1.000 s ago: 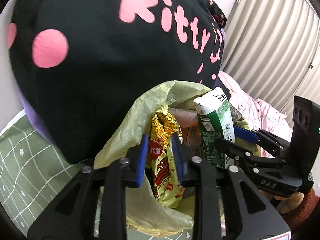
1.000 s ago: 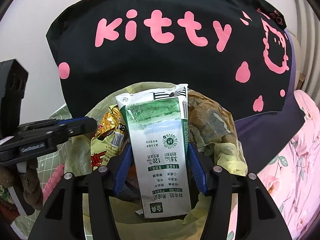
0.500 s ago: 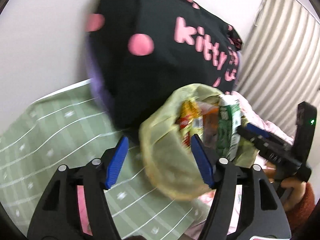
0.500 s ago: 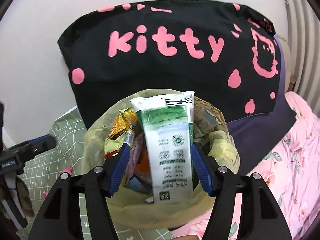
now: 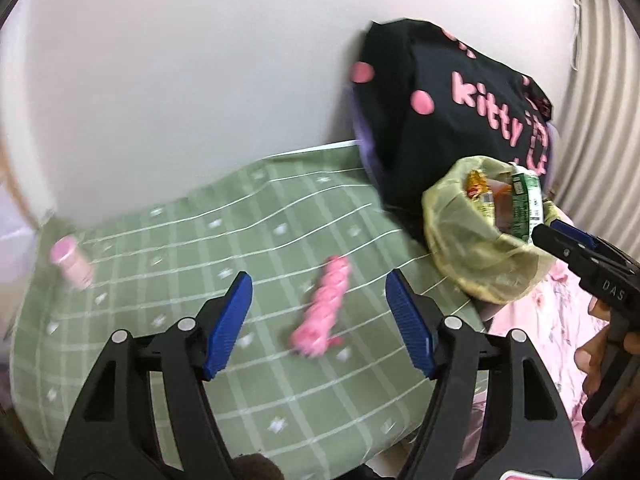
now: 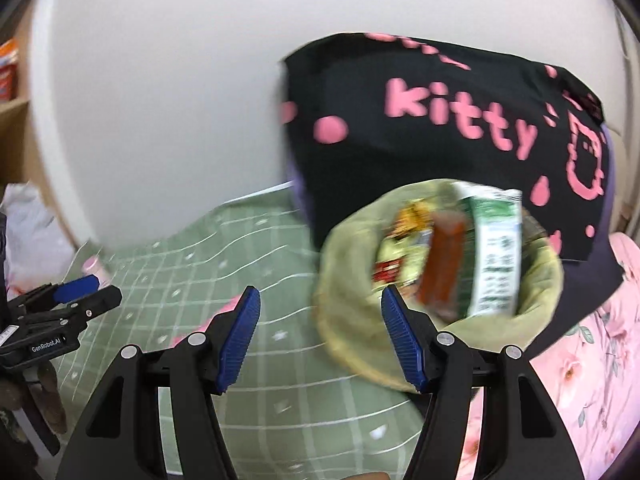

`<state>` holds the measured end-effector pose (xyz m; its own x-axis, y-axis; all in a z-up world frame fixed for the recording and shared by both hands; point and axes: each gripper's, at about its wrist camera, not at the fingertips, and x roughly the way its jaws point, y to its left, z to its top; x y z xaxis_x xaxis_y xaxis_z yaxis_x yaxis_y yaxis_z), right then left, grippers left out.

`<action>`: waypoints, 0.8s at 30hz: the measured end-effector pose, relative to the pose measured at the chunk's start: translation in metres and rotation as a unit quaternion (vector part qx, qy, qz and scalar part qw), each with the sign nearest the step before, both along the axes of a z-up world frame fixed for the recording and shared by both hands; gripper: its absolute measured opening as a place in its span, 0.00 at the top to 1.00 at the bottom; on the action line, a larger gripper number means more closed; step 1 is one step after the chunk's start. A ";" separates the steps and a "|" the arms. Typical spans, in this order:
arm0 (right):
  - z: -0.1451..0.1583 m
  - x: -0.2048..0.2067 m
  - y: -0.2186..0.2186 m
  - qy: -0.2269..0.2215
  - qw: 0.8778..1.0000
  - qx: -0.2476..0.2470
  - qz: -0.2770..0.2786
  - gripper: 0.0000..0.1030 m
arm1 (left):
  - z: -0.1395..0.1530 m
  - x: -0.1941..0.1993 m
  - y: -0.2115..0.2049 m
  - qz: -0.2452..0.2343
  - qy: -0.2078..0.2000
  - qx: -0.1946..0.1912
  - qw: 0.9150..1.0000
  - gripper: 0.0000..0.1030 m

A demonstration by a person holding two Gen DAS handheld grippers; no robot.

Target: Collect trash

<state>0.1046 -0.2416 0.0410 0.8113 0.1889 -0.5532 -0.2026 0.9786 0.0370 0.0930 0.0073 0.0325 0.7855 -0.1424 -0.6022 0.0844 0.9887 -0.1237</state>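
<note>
A yellow-green trash bag (image 5: 472, 252) (image 6: 352, 320) stands open on the bed against a black "kitty" pillow (image 5: 460, 120) (image 6: 440, 128). In it are a green milk carton (image 5: 524, 208) (image 6: 496, 256) and a yellow snack wrapper (image 5: 476, 188) (image 6: 404, 240). My left gripper (image 5: 320, 320) is open and empty above a pink strip of packaging (image 5: 324, 308) on the green checked blanket (image 5: 180, 248). A pink bottle (image 5: 70, 262) lies far left. My right gripper (image 6: 320, 332) is open and empty, left of the bag; it also shows in the left wrist view (image 5: 580, 256).
A white wall (image 5: 200, 80) backs the bed. A pink floral sheet (image 6: 592, 360) lies to the right. A curtain (image 5: 600, 100) hangs at far right. A wooden shelf (image 6: 12, 100) and a white bag (image 6: 28, 232) are at far left.
Both grippers opened, let go of the snack wrapper and the milk carton in the bag, and pulled back and to the left. The blanket with the pink items came into view.
</note>
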 end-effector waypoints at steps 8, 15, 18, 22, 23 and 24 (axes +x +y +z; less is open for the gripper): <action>-0.012 -0.040 0.058 0.005 0.999 -0.010 0.035 0.42 | -0.007 -0.050 0.028 0.036 0.000 0.014 0.999 0.36; -0.012 -0.056 0.076 0.004 0.999 -0.016 0.043 0.42 | -0.003 -0.063 0.036 0.064 -0.009 0.015 0.998 0.37; -0.010 -0.060 0.077 0.001 0.999 -0.013 0.041 0.42 | -0.002 -0.066 0.033 0.060 -0.012 0.018 0.998 0.37; -0.008 -0.067 0.075 -0.005 0.999 -0.011 0.034 0.42 | 0.000 -0.069 0.027 0.053 -0.016 0.019 0.998 0.37; -0.008 -0.068 0.074 -0.005 0.999 -0.010 0.032 0.42 | 0.000 -0.070 0.026 0.051 -0.018 0.020 0.998 0.37; -0.008 -0.069 0.073 -0.005 0.999 -0.010 0.031 0.42 | 0.002 -0.071 0.025 0.050 -0.020 0.021 0.998 0.37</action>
<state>0.0356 -0.1682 0.0332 0.8046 0.2278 -0.5485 -0.2627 0.9648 0.0154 0.0221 0.0319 0.0341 0.8182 -0.0375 -0.5736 -0.0104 0.9967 -0.0800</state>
